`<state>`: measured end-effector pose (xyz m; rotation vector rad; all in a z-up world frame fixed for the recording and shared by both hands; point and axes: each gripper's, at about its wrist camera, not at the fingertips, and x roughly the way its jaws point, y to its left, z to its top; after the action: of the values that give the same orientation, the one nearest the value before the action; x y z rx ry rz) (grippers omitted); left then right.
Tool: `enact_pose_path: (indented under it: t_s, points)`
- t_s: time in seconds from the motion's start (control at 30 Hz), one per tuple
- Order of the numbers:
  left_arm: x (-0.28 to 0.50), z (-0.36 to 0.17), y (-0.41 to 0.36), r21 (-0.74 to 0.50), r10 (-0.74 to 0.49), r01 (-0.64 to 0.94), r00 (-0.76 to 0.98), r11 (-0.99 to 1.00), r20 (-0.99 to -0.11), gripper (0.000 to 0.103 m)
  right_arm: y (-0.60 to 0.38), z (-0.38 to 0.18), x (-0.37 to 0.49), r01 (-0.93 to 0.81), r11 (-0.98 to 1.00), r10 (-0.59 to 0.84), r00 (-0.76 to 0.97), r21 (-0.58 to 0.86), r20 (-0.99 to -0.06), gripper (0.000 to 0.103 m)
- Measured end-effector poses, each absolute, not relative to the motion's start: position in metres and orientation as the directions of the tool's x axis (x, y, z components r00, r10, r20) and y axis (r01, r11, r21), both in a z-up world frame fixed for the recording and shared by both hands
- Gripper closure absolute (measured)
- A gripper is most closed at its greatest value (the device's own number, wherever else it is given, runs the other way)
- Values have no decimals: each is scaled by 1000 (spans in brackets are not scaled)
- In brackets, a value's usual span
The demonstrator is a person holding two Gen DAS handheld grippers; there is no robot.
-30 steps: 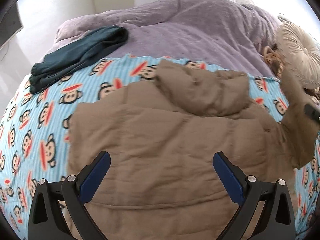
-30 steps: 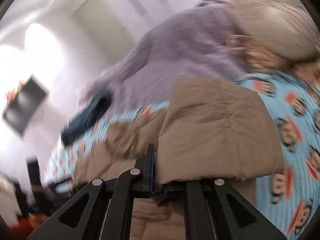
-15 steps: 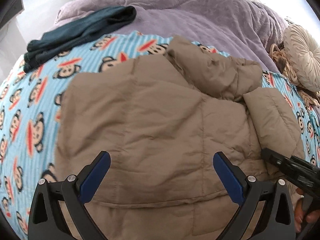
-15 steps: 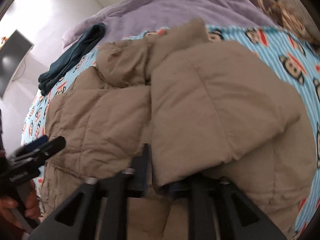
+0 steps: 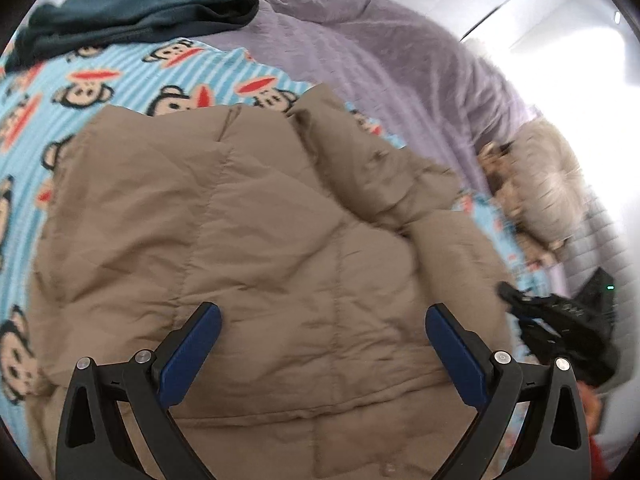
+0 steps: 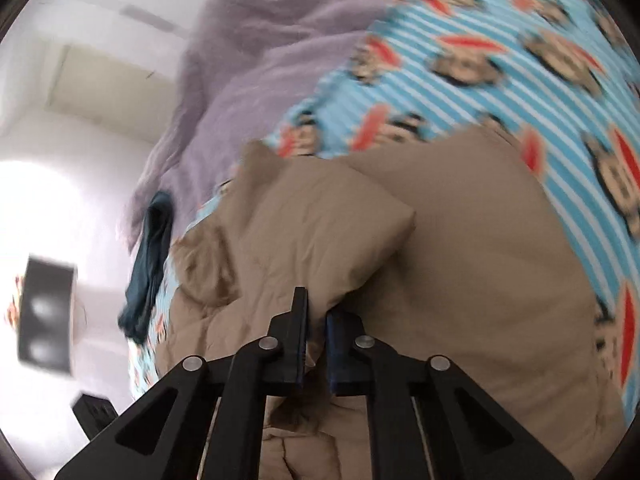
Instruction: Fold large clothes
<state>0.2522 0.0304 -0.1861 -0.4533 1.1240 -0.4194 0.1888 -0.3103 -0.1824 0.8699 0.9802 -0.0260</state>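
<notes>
A tan puffer jacket [image 5: 256,240] lies back up on the monkey-print sheet [image 5: 120,76], with its hood [image 5: 360,160] bunched at the far end. My left gripper [image 5: 320,328] is open and empty, hovering over the jacket's lower back. My right gripper [image 6: 316,320] is shut on the jacket's right sleeve [image 6: 320,232], which lies folded inward over the jacket body [image 6: 480,280]. The right gripper also shows at the right edge of the left wrist view [image 5: 560,320].
A dark teal folded garment [image 5: 140,16] lies at the far left of the bed, also in the right wrist view [image 6: 152,264]. A purple blanket [image 5: 380,52] covers the far end. A cream round cushion [image 5: 552,176] sits at the right. A dark screen [image 6: 46,316] stands off the bed.
My right gripper has carried the sleeve inward across the jacket and the sleeve now lies folded on the body. The left gripper has drifted and tilted, still open over the lower back.
</notes>
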Motion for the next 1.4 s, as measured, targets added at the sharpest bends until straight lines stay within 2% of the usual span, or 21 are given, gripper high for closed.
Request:
enact_pose_path:
  t_s: [0.2, 0.37, 0.47, 0.5, 0.53, 0.63, 0.77, 0.8, 0.83, 0.87, 0.9, 0.93, 1.17, 1.3, 1.4]
  points:
    - [262, -192, 55, -760, -724, 46, 345, 648, -597, 1, -215, -146, 213, 52, 842, 427, 544, 537, -722, 94]
    - [268, -196, 62, -842, -806, 40, 320, 537, -499, 1, -142, -154, 212, -122, 889, 448, 437, 442, -780, 90]
    - [273, -203, 56, -844, -814, 33, 289, 535, -505, 1, -124, -169, 207, -145, 890, 455, 361, 433, -814, 61]
    - [275, -205, 53, -840, -811, 33, 282, 542, -512, 1, -124, -173, 204, -137, 887, 460, 343, 440, -819, 44]
    - [278, -206, 50, -836, -809, 32, 277, 548, -519, 1, -127, -174, 201, -128, 886, 460, 339, 445, -821, 39]
    - [282, -211, 41, -807, -784, 36, 262, 590, -562, 1, -155, -175, 187, -70, 886, 455, 332, 459, -826, 39]
    - [287, -211, 26, -743, -732, 60, 245, 666, -636, 1, -219, -182, 157, 99, 863, 440, 335, 496, -833, 39]
    - [286, -210, 23, -729, -721, 71, 246, 680, -648, 11, -239, -186, 148, 156, 850, 433, 335, 503, -837, 39]
    - [286, -209, 20, -710, -706, 88, 246, 699, -664, 35, -258, -190, 138, 211, 833, 429, 338, 512, -838, 39]
    - [287, -208, 15, -689, -690, 98, 231, 718, -686, 48, -274, -193, 131, 250, 817, 428, 342, 520, -837, 39]
    - [287, -209, 13, -674, -677, 102, 220, 732, -702, 73, -290, -197, 123, 295, 797, 423, 349, 527, -836, 39]
    - [287, -208, 11, -662, -667, 107, 215, 742, -714, 89, -304, -201, 118, 337, 775, 418, 360, 534, -834, 39]
    - [252, -191, 27, -602, -612, 135, 283, 787, -738, 89, -349, -212, 109, 445, 681, 407, 431, 582, -805, 39]
    - [239, -212, 40, -556, -561, 101, 261, 825, -785, 89, -349, -212, 119, 431, 696, 407, 424, 575, -809, 39]
    - [237, -221, 43, -556, -556, 82, 263, 827, -789, 88, -344, -215, 126, 423, 706, 405, 416, 568, -814, 39]
